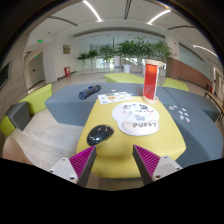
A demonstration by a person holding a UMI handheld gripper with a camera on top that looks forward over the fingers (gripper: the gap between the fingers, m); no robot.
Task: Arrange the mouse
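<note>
A black mouse (99, 134) lies on a yellow round table (120, 148), just ahead of my left finger. A white round mat (135, 117) with small printed marks lies to the right of the mouse, beyond the fingers. My gripper (116, 162) is open and empty, held above the table's near edge, with nothing between its magenta pads (82, 161).
A tall red and clear cup (151, 80) stands at the table's far side. Grey tables (75, 100) with small items stand beyond it, left and right. A green seat (37, 98) is at the left. Potted plants (125, 50) line the back of the room.
</note>
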